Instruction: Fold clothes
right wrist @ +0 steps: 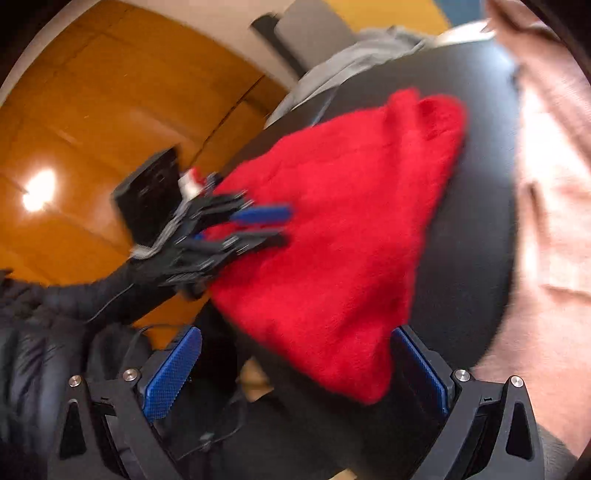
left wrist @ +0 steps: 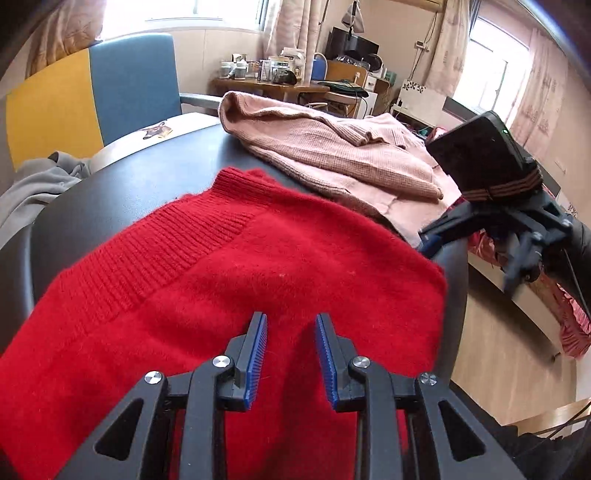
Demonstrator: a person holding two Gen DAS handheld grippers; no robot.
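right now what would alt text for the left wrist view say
A red sweater lies spread on a dark round table, with the left gripper just above it, jaws apart and empty. Behind lies a pink knit garment; the right gripper reaches in at the table's right edge.

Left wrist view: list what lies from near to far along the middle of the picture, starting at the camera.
Left hand-held gripper → red sweater → dark table → pink knit sweater → wooden desk crowded with small items → curtained window.
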